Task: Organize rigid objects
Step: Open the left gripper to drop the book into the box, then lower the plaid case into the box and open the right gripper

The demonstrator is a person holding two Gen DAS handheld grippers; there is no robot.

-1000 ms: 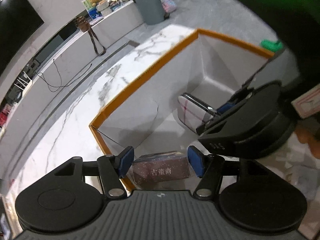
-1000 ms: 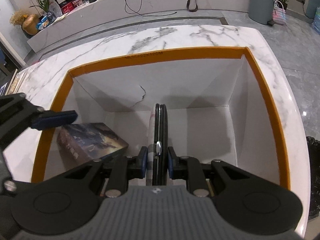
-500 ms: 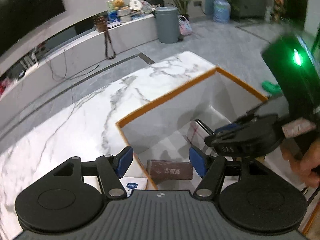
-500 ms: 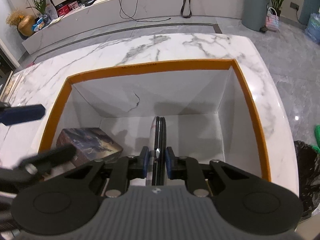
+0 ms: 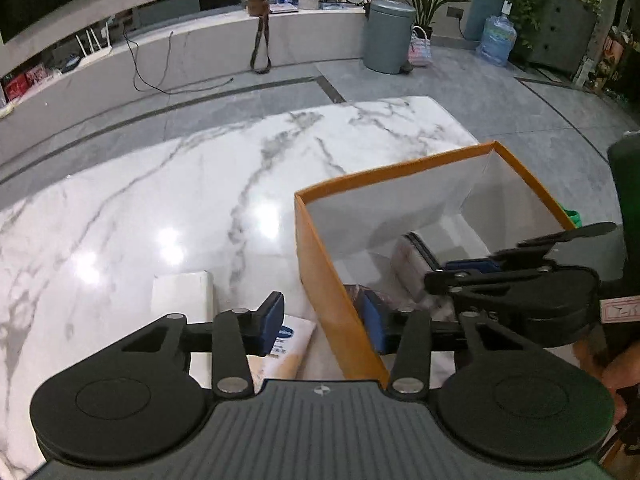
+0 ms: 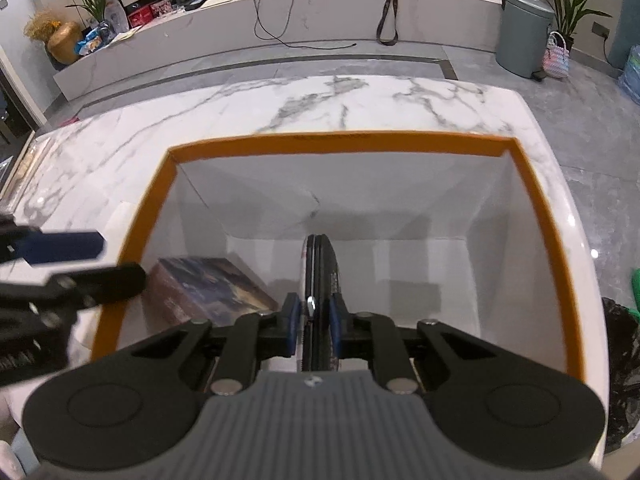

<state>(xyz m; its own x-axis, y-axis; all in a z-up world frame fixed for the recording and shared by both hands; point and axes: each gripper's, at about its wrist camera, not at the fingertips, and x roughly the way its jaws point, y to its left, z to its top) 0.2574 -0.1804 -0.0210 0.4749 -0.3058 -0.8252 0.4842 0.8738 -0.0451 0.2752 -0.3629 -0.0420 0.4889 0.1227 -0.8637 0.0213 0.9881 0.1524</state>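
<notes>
An orange-rimmed white box stands on the marble table. Inside it my right gripper is shut on a flat, black-edged zipped case, held on edge above the box floor. A dark-covered book lies flat in the box's near left corner. My left gripper hovers over the box's left wall with its jaws closing. The wall shows between them, but the pads touch nothing. One blue fingertip shows blurred at the left of the right wrist view.
Outside the box, on the table, lie a white carton and a cream tube with a blue label, both under my left gripper. A hand holds the right gripper. A grey bin stands on the floor beyond.
My left gripper has drawn back out of the box to its left wall, rolled level and narrowed its jaws. The dark book stays in the box. The right gripper keeps still with the case.
</notes>
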